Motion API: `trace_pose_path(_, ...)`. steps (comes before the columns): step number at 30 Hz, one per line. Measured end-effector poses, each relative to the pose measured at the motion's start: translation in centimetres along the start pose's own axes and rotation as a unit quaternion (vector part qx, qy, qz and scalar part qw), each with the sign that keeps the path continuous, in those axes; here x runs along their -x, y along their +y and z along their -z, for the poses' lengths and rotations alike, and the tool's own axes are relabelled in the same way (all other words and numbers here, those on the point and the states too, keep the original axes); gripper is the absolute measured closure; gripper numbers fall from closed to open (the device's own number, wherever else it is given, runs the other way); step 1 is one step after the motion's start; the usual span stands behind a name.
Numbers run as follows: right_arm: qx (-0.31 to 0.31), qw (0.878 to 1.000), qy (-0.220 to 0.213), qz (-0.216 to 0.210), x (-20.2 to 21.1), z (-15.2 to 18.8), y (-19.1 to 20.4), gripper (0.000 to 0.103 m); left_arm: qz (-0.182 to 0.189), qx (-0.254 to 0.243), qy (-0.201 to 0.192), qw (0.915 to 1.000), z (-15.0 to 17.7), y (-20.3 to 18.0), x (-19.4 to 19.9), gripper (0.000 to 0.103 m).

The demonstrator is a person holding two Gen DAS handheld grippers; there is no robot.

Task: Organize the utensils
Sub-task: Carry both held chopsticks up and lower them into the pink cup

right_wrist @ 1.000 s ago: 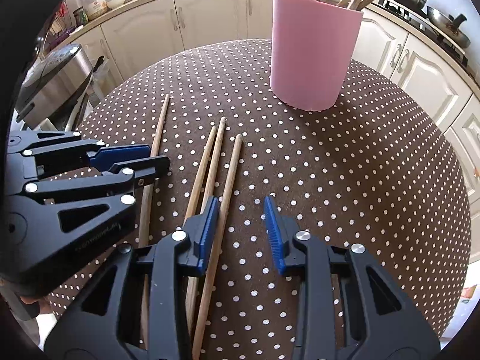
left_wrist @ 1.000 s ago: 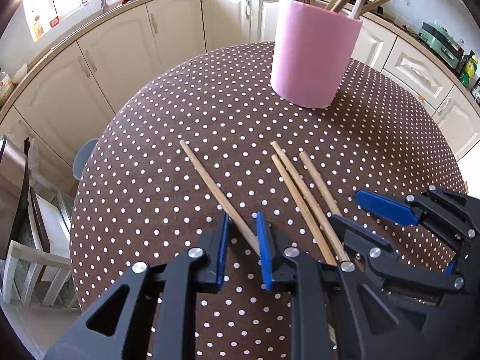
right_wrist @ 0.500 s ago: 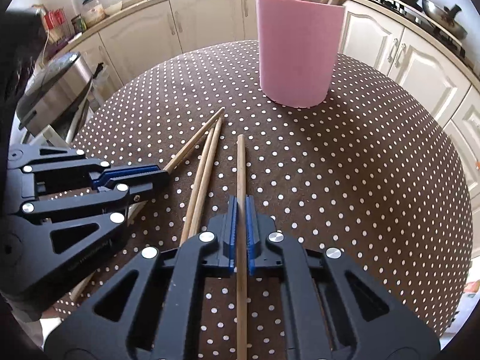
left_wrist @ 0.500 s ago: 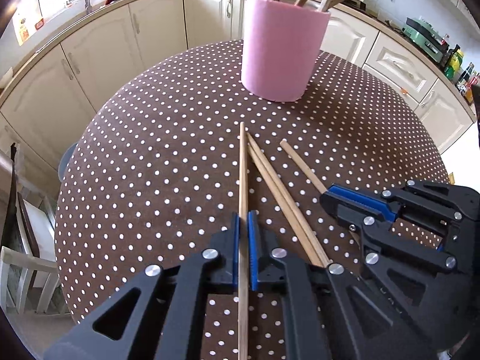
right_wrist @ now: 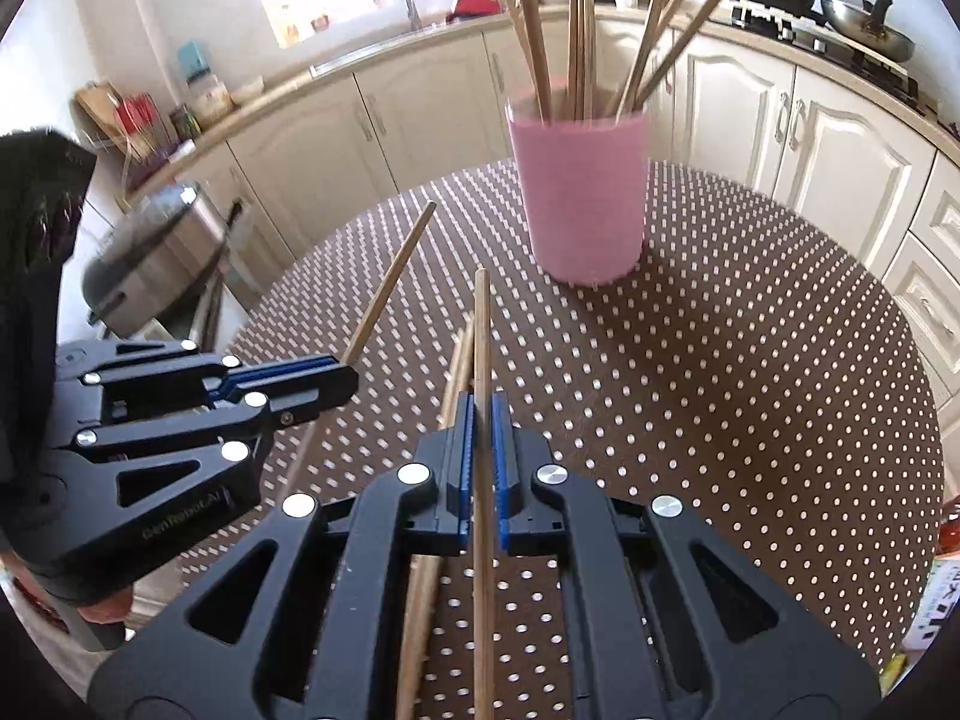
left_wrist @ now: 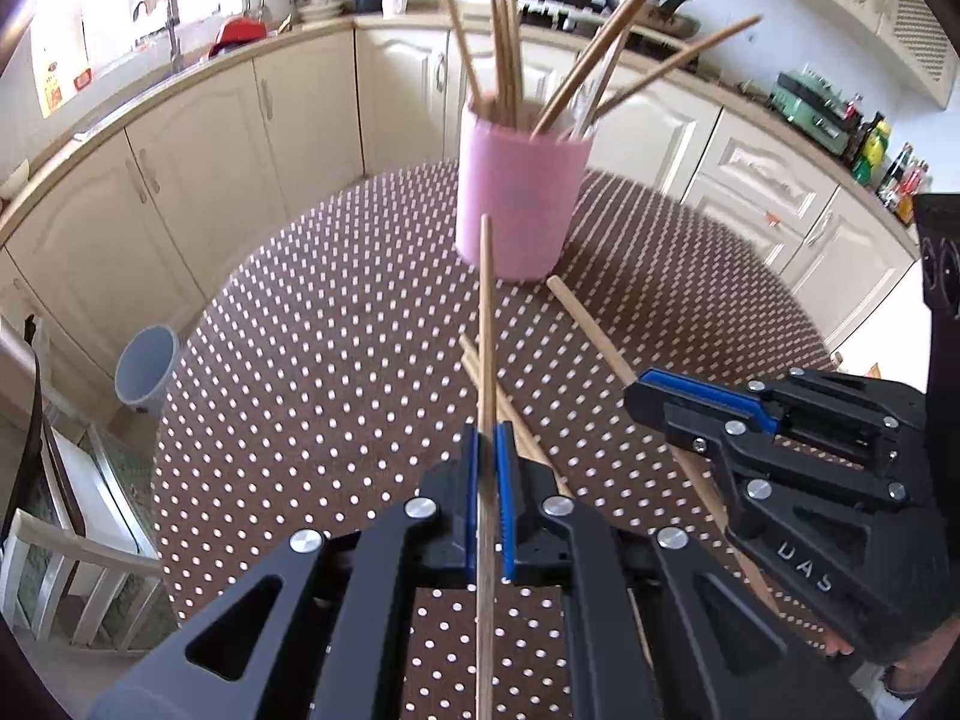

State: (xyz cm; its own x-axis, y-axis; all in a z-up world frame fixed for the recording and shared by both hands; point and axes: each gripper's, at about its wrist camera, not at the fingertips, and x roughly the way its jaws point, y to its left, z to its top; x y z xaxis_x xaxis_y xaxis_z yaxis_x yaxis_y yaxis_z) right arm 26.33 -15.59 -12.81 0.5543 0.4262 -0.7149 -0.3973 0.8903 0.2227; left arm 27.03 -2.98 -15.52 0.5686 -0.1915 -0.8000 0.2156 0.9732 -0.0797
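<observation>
A round table (left_wrist: 312, 360) in a brown polka-dot cloth filled the middle of both views. Toward the upper centre stood one pink holder (left_wrist: 519, 204), upright, with about eight wooden chopsticks fanning upward from it. The left gripper (left_wrist: 487, 468) had its jaws pinched on one chopstick (left_wrist: 487, 324), long axis pointing up the frame at the holder. The right gripper (right_wrist: 478, 450) clamped a second chopstick (right_wrist: 480, 330) likewise. Two loose chopsticks (right_wrist: 459, 360) lay side by side on the cloth between the grippers.
</observation>
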Motion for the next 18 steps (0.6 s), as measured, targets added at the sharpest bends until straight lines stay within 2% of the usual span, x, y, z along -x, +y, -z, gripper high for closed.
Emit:
trace_pose_path(11, -0.024, 0.996, -0.053, -0.07, 3.8, -1.3, 1.7, 0.097, 0.029, -0.01, -0.057, 0.9979, -0.3, -0.7, 5.8, 0.097)
trace_pose_path(15, -0.019, 0.995, -0.073, -0.068, 5.1, -1.2, 2.0, 0.097, 0.026, -0.017, -0.074, 0.9968, -0.2, -1.3, 6.9, 0.097)
trace_pose_path(18, -0.012, 0.995, -0.089, -0.051, 6.1, -1.3, 2.4, 0.097, 0.029, -0.017, -0.082, 0.9961, -0.3, -1.7, 7.4, 0.097)
